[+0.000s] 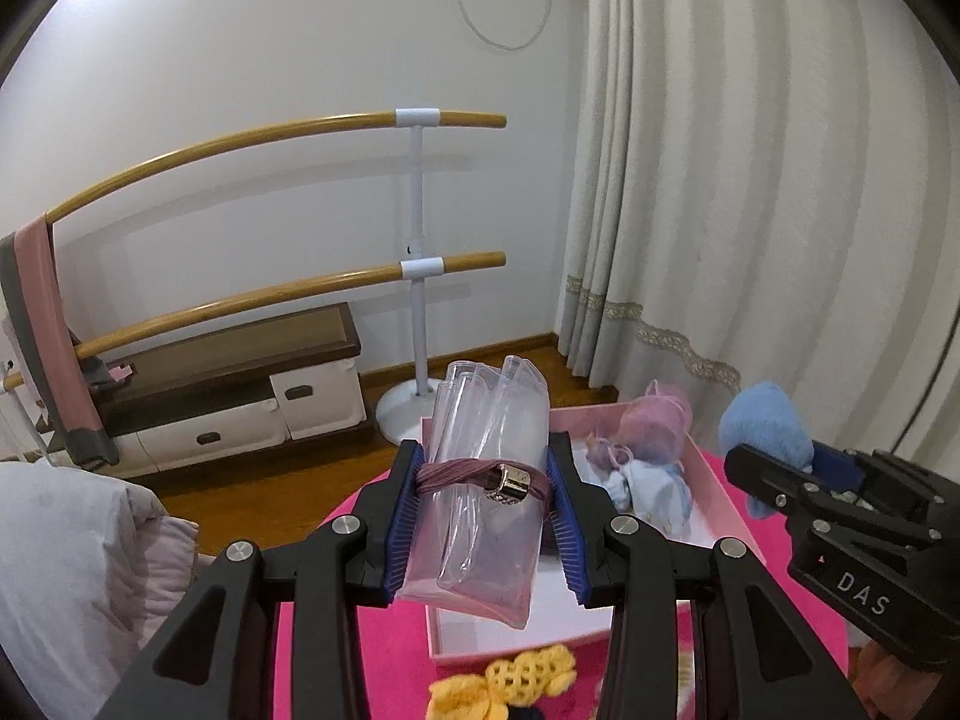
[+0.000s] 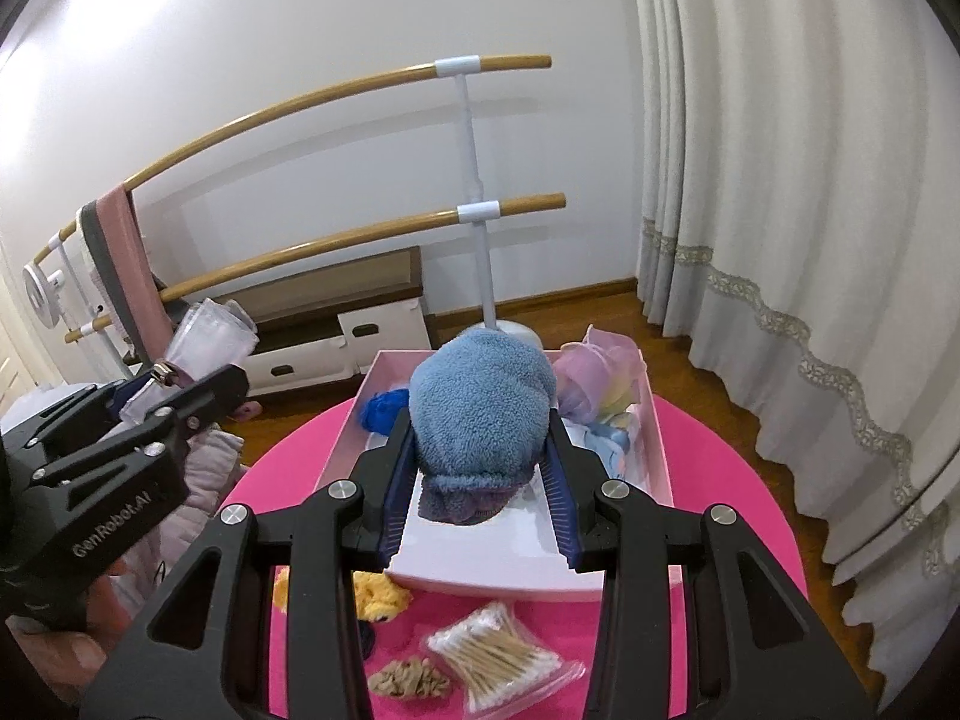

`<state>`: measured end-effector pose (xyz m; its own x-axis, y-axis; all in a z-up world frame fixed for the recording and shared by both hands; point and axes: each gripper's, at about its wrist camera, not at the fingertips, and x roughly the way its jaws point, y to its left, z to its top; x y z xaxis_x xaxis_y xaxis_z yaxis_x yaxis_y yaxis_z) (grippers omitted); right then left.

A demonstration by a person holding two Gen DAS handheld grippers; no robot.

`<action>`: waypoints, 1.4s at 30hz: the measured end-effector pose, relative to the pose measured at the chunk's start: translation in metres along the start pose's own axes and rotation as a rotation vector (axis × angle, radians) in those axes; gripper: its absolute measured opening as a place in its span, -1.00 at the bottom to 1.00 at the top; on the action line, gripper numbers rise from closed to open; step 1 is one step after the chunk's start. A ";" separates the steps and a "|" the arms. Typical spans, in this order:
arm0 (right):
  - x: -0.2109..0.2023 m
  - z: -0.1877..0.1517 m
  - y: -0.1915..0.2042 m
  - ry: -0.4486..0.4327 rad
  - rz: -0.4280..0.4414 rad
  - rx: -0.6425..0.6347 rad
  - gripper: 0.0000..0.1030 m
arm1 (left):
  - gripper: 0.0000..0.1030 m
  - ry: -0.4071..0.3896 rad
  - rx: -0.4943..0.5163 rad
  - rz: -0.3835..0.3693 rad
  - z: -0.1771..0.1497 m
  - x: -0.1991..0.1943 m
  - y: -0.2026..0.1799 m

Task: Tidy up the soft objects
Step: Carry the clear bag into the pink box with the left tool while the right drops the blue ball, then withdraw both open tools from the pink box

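The left gripper [image 1: 487, 513] clamps a rolled clear plastic bundle [image 1: 487, 468] banded with purple cord; the right gripper [image 2: 480, 480] squeezes a fluffy blue towel [image 2: 480, 408] above the pink box [image 2: 657, 420].

A white wall [image 1: 240, 60] is seen ahead, fronted by a two-rail wooden barre [image 1: 270, 132] on a white stand [image 1: 420, 300]. A low cabinet [image 1: 240, 396] is placed beneath. Pale curtains [image 1: 750, 180] hang ahead-right over a wood floor [image 1: 288, 480].
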<state>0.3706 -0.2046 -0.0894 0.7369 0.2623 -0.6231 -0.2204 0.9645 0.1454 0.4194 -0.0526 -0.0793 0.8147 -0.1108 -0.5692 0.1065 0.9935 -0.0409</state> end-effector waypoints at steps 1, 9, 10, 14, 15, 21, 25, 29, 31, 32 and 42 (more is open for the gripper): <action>0.004 0.001 -0.001 0.006 -0.001 0.002 -0.30 | -0.27 0.005 -0.003 0.001 0.002 0.005 0.000; 0.038 0.010 -0.013 0.056 0.014 0.029 -0.29 | -0.27 0.073 -0.032 -0.009 0.019 0.060 -0.002; 0.044 0.011 -0.013 0.065 0.020 0.030 -0.29 | -0.27 0.080 -0.036 -0.010 0.021 0.067 -0.002; 0.059 0.012 -0.016 0.094 0.033 0.036 -0.29 | -0.27 0.107 -0.045 -0.010 0.034 0.096 0.003; 0.062 0.011 -0.017 0.099 0.033 0.039 -0.29 | -0.27 0.113 -0.046 -0.007 0.037 0.104 0.003; 0.083 0.004 -0.023 0.145 0.047 0.062 -0.29 | -0.27 0.159 -0.053 -0.009 0.046 0.150 0.005; 0.091 0.001 -0.022 0.169 0.052 0.064 -0.29 | -0.27 0.180 -0.055 -0.016 0.053 0.173 0.008; 0.096 -0.003 -0.022 0.185 0.058 0.073 -0.29 | -0.26 0.189 -0.053 -0.020 0.059 0.186 0.012; 0.099 -0.003 -0.023 0.192 0.059 0.077 -0.28 | -0.24 0.189 -0.049 -0.018 0.057 0.188 0.013; 0.100 -0.003 -0.023 0.195 0.062 0.081 -0.28 | -0.21 0.190 -0.047 -0.015 0.058 0.190 0.014; 0.105 -0.006 -0.025 0.209 0.063 0.105 0.00 | 0.35 0.154 -0.023 0.009 0.040 0.182 0.016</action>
<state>0.4499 -0.2015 -0.1636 0.5730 0.3203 -0.7544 -0.1855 0.9473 0.2613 0.5921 -0.0581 -0.1512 0.7181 -0.0979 -0.6891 0.0848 0.9950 -0.0531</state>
